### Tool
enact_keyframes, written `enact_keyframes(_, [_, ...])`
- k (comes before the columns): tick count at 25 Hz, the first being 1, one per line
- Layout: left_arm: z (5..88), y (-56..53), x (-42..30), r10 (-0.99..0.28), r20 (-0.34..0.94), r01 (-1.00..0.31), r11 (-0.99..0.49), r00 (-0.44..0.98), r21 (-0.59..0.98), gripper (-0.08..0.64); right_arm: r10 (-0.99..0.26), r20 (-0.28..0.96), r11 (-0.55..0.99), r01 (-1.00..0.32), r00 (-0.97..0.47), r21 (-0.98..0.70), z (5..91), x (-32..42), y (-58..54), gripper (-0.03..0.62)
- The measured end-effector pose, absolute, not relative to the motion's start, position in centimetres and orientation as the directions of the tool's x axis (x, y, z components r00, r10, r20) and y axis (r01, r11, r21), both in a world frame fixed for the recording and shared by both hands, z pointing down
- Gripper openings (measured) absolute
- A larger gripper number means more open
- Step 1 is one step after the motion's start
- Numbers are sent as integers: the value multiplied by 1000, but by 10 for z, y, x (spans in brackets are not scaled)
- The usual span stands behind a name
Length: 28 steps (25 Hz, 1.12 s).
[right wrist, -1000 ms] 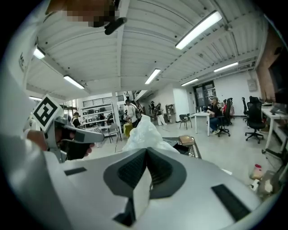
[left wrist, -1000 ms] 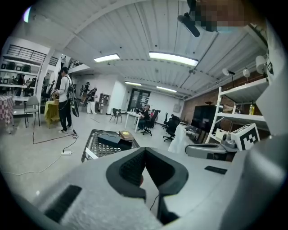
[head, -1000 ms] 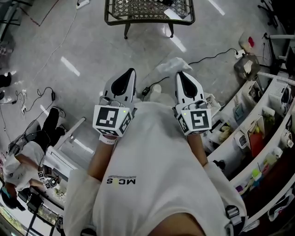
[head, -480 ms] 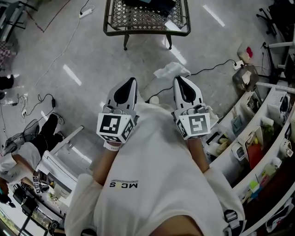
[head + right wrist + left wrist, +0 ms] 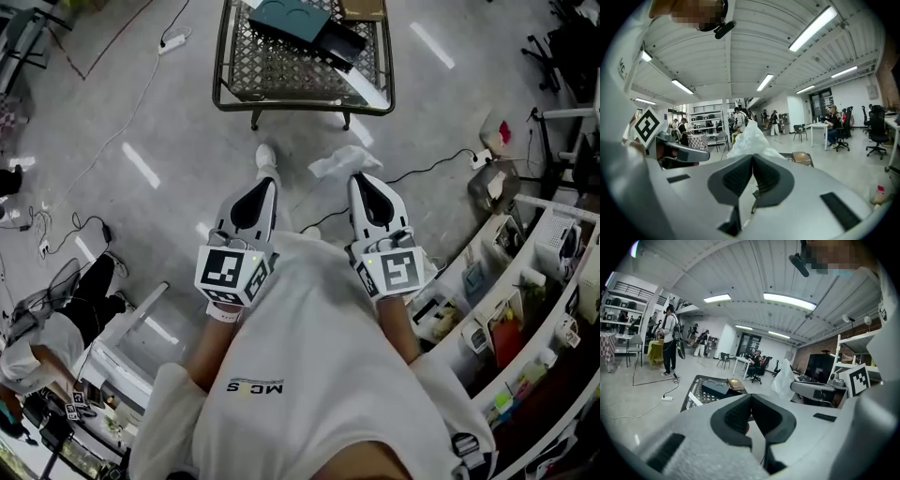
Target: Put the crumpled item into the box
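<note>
Mesh table (image 5: 300, 106) closer than before.

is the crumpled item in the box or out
Out. The crumpled white bag is pinched in the shut right tongs, short of the wire table.

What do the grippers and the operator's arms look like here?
The left gripper and right gripper have white tapered shells, black ribbed pads, and each a cube with black square markers. The person wears a white short-sleeved T-shirt.

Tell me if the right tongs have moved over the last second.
Yes: the right tongs, holding the crumpled item, have come closer to the mesh table.
</note>
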<state>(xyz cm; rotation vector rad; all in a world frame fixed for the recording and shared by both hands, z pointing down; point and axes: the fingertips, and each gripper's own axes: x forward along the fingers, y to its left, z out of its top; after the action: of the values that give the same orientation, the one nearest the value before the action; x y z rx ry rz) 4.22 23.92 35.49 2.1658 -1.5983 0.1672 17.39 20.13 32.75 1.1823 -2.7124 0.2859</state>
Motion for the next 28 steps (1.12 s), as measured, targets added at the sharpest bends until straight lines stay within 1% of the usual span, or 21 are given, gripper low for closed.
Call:
enact_keyframes(7, [343, 128, -21, -861, 314, -903, -312, 400, 295, 20, -749, 241, 621, -781, -618, -73, 311, 114, 106, 18])
enact_keyframes(12, [327, 64, -59, -848, 262, -879, -395, 460, 266, 20, -779, 245, 584, -810, -577, -52, 309, 72, 47, 18])
enact_keyframes(18, [324, 28, -98, -842, 242, -865, -413, 482, 284, 20, -797, 259, 556, -830, -546, -40, 309, 28, 10, 18])
enact_keyframes(22, [322, 9, -101, -829, 224, -845, -440, 512, 303, 20, -811, 278, 527, -849, -515, -37, 309, 22, -6, 18])
enact_keyframes(28, [327, -5, -110, -833, 220, -840, -423, 508, 341, 21, -797, 342, 514, -856, -499, -50, 325, 16, -20, 18])
